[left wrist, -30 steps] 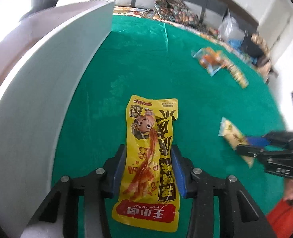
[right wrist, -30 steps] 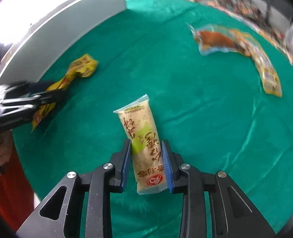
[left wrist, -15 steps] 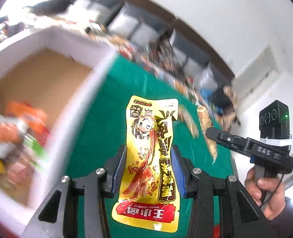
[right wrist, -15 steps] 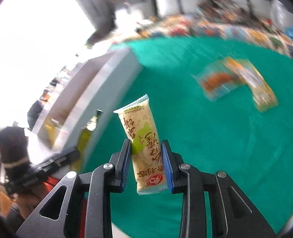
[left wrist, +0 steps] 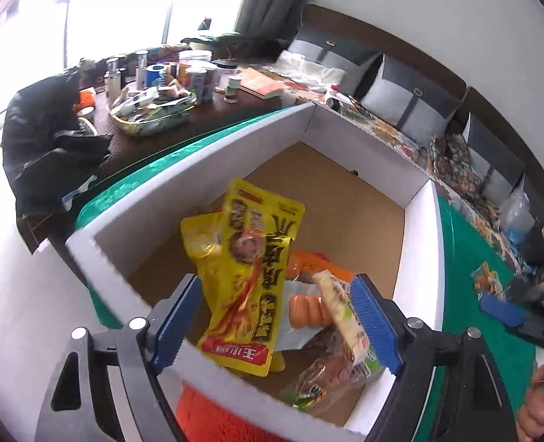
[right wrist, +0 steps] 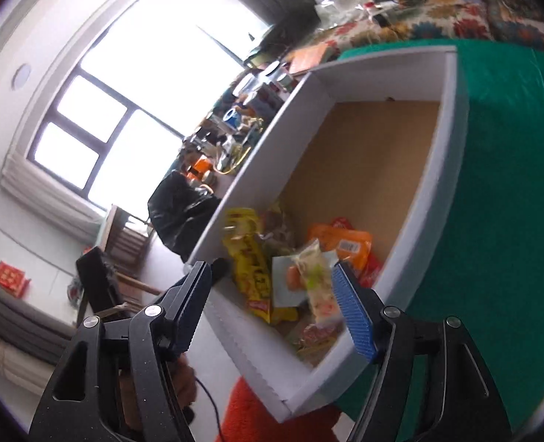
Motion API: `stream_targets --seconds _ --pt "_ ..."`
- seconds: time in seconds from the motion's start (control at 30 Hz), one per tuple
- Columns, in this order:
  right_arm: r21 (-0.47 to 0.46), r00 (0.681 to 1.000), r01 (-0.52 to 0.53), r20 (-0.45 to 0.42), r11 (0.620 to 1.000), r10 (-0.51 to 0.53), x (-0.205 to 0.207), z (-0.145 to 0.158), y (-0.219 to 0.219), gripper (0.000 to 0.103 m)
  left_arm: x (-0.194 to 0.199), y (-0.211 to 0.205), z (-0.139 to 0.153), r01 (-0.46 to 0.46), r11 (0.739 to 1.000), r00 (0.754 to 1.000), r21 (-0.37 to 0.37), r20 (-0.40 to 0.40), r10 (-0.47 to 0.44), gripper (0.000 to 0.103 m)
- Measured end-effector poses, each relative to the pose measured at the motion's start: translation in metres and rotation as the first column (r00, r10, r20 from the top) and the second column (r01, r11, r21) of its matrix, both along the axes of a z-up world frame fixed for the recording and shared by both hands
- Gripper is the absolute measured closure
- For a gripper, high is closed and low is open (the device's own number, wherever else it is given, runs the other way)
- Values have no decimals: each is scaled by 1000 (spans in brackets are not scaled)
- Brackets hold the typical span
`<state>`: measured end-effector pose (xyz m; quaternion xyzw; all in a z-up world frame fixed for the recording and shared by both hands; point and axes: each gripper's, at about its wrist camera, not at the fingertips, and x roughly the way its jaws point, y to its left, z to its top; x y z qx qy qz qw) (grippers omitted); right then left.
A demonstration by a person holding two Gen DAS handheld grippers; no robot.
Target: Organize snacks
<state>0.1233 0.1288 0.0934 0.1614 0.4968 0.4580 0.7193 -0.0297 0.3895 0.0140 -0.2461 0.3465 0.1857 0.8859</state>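
Note:
A white box with a brown floor (left wrist: pixel 349 136) sits on the green cloth (left wrist: pixel 467 258) and holds several snack packs. My left gripper (left wrist: pixel 276 280) hangs over its near corner, jaws opening. The yellow spicy-strip pack (left wrist: pixel 250 283) lies loose between the blue pads, touching neither. In the right wrist view my right gripper (right wrist: pixel 272 269) is also over the box (right wrist: pixel 441 184), jaws opening. The pale rice-cracker pack (right wrist: pixel 318 283) has left its pads and lies among the snacks, next to the yellow pack (right wrist: pixel 251 269). The cracker pack (left wrist: pixel 340 313) also shows in the left wrist view.
An orange pack (right wrist: pixel 340 243) and a sausage pack (left wrist: pixel 305 307) lie in the box. One snack (left wrist: pixel 487 280) stays on the cloth at the right. Beyond the box are a cluttered dark table (left wrist: pixel 168 84), a black jacket (left wrist: pixel 47 136) and sofa cushions (left wrist: pixel 408 99).
Both grippers rose from the green cloth and swung left over the white box. Both sets of jaws went from shut on their packs to open, and the packs dropped into the box.

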Motion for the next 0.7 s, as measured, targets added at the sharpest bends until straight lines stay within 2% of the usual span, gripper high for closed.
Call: stream_targets --seconds 0.03,0.13,0.17,0.23,0.27,0.33,0.4,0.5,0.6,0.7 --pt "-21 1000 26 12 999 -26 1 -7 -12 32 -3 -5 0 9 1000 1000 -10 14 -8 18" --pt "-186 985 147 122 971 -125 11 -41 -69 31 11 -36 5 80 997 996 -20 44 -79 17" --pt "-279 969 207 189 938 -158 12 -57 -93 31 16 -52 10 120 993 991 -18 61 -119 15" --pt "-402 943 298 265 866 -202 18 -83 -139 32 27 -93 21 209 978 973 -12 97 -207 9" --pt "-447 931 336 289 829 -222 20 -93 -163 32 32 -109 25 245 969 964 -9 109 -243 4" --pt "-518 895 433 343 738 -284 20 -113 -224 32 46 -149 34 329 944 936 0 132 -326 0" --pt "-544 861 504 377 671 -341 19 -124 -273 32 65 -192 36 423 906 897 11 134 -420 0" --pt "-568 807 591 414 573 -421 17 -133 -338 32 100 -260 17 536 844 841 19 68 -536 0" --pt "-568 753 655 430 498 -498 22 -140 -386 32 133 -309 -17 595 804 804 24 -19 -594 0" --pt "-559 716 689 431 461 -549 21 -147 -428 32 166 -345 -58 620 784 782 33 -118 -613 1"
